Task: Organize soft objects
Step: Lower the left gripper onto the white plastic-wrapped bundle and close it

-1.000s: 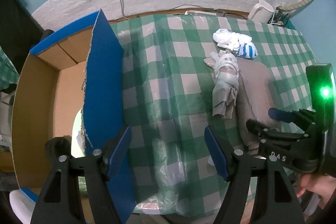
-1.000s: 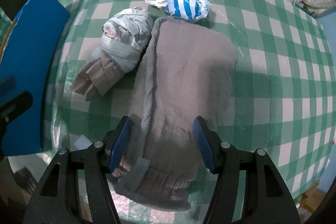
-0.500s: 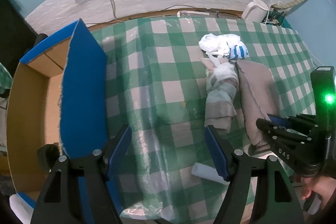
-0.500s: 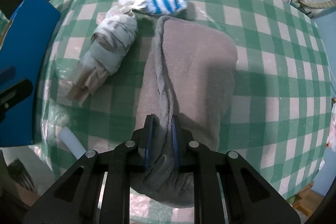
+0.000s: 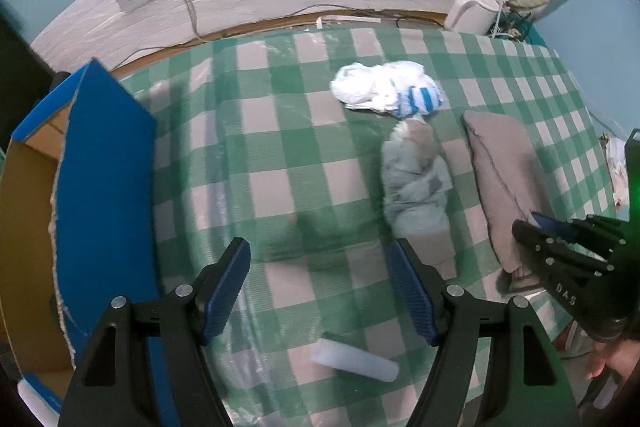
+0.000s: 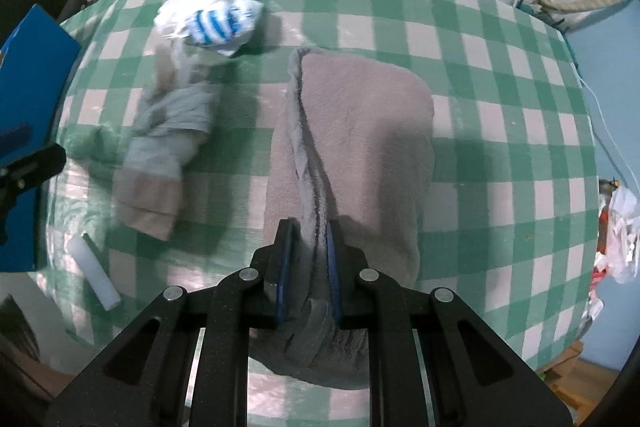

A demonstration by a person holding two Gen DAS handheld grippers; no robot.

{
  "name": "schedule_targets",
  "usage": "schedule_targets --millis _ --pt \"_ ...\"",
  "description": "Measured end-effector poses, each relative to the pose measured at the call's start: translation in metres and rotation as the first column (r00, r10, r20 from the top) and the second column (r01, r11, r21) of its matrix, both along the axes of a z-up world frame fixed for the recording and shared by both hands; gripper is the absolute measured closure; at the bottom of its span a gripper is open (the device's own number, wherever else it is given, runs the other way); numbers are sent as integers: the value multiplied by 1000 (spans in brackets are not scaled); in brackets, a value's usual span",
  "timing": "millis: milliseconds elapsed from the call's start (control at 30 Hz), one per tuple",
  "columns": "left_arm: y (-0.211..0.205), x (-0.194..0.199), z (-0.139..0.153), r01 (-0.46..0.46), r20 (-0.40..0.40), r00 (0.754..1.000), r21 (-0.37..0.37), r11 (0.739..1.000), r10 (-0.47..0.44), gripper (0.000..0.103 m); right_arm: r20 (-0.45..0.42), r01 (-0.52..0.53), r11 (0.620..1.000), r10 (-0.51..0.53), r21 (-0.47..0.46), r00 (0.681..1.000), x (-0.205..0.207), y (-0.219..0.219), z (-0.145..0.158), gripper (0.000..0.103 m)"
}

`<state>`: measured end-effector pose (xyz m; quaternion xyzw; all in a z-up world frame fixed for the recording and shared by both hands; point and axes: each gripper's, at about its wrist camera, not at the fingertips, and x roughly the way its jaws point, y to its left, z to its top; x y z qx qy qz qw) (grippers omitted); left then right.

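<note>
Our right tool point(image 6: 307, 259) has just pinched its jaws onto the near end of the grey towel point(image 6: 360, 131), which stretches away ahead of it on the desk point(image 6: 500, 147). Our left tool point(image 5: 320, 287) hangs wide with nothing between its jaws (rolled grey bundle point(image 5: 416, 183) ahead, to its right).

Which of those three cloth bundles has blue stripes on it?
The white bundle farthest back, near the wall. The rolled grey bundle and the folded grey towel are plain.
</note>
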<state>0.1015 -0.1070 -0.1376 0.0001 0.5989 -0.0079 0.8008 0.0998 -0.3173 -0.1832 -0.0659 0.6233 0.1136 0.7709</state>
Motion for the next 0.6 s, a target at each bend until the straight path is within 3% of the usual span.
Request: schedule_targets --millis 333,367,500,600 --pt "-38 10 -7 49 -13 999 2 999 -49 24 17 41 998 -42 50 999 18 -31 -5 89" --pt "-41 12 -7 42 -10 999 -1 999 -42 24 11 41 997 -42 71 999 28 -37 -9 85" --pt "-52 19 -11 48 -11 999 -12 999 -48 23 -3 53 992 -53 114 999 30 -44 -16 52" --pt "-58 25 -16 43 -28 999 -2 999 -43 23 13 44 995 -45 88 999 29 -43 -20 40"
